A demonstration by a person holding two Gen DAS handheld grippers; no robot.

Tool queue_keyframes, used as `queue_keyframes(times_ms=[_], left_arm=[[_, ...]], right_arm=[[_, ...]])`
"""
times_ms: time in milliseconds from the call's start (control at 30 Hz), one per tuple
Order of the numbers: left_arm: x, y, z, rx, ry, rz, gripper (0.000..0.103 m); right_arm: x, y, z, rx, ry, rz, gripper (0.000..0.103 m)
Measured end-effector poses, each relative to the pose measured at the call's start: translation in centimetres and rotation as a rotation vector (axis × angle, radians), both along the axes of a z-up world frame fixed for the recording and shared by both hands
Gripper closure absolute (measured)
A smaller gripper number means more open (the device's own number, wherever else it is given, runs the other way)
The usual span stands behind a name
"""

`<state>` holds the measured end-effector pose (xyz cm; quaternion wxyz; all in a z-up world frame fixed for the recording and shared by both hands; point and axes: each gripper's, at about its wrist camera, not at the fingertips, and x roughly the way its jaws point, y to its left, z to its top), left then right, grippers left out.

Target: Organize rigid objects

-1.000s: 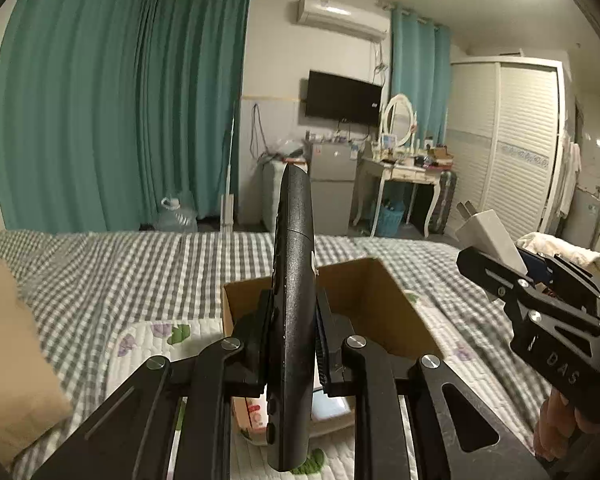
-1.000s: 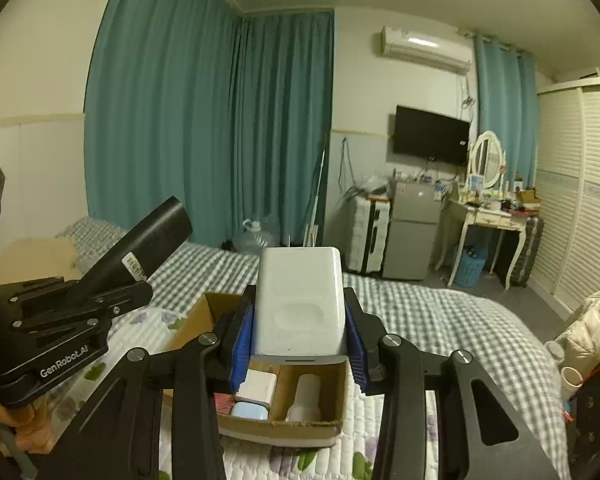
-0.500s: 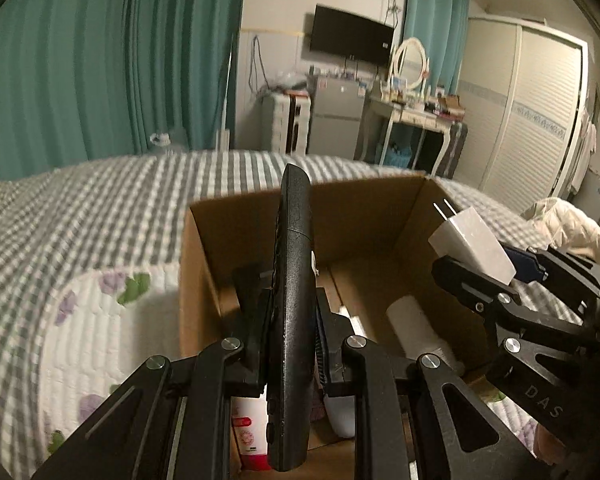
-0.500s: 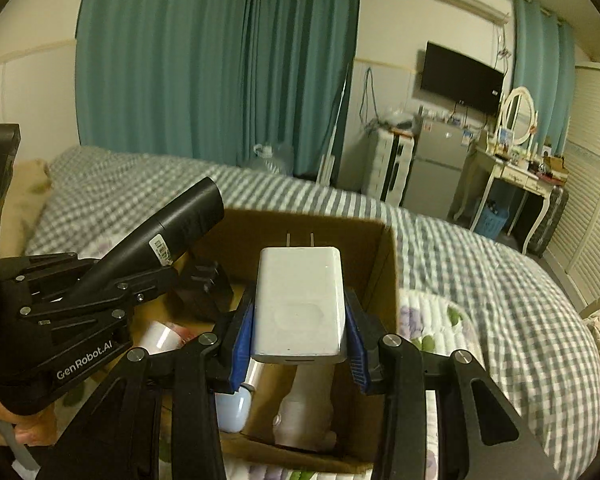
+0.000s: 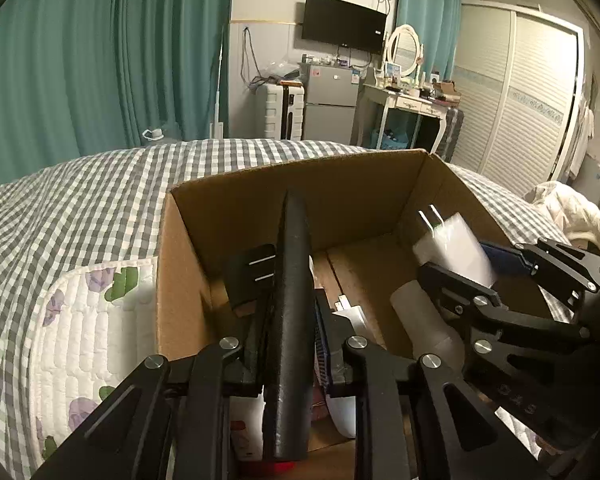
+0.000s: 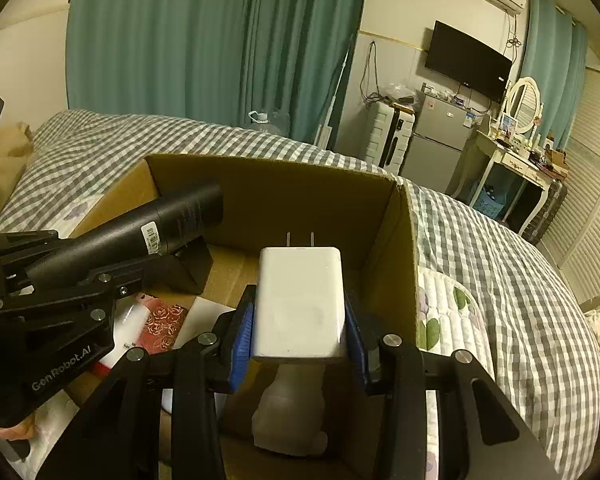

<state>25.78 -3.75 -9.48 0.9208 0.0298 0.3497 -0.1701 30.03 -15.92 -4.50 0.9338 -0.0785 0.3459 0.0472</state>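
My left gripper (image 5: 290, 344) is shut on a long black remote control (image 5: 290, 300), held edge-up over the open cardboard box (image 5: 300, 176); the remote also shows in the right wrist view (image 6: 140, 228). My right gripper (image 6: 300, 332) is shut on a white plug charger (image 6: 300, 300) with its two prongs pointing forward, over the right half of the box (image 6: 268, 176). The charger also shows in the left wrist view (image 5: 452, 250). Inside the box lie a black charger (image 5: 250, 276), a white bottle (image 6: 288, 416) and a red rose-patterned item (image 6: 162, 324).
The box stands on a bed with a grey checked cover (image 5: 80, 200) and a white floral quilted pad (image 5: 88, 320). Teal curtains (image 5: 100, 60), a small fridge (image 5: 332, 104), a dressing table (image 5: 412, 100) and a white wardrobe (image 5: 520, 100) stand beyond the bed.
Both grippers have moved forward and down toward the box, which now fills much more of each view. Both stay shut on their objects.
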Motion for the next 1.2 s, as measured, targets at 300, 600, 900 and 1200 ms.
queue_keyframes(times_ms=[300,600,900,1200], left_arm=[[-2.9,1.9,5.0,-0.001,-0.132,0.07,0.027],[-9.4,4.5,12.6,-0.049,-0.323,0.129,0.0],[-16.0,6.5,17.8,-0.051,-0.433,0.162,0.0],[-21.9,8.8,18.4,-0.104,-0.467,0.18,0.0]], right_arm=[[-2.9,-0.8,4.0,0.029,-0.085,-0.031,0.05],[-8.7,-1.7,10.8,0.075,-0.212,-0.062,0.033],[-16.2,-0.9,17.0,0.101,-0.347,-0.083,0.0],[-23.1,-0.3,19.6,0.104,-0.396,-0.098,0.0]])
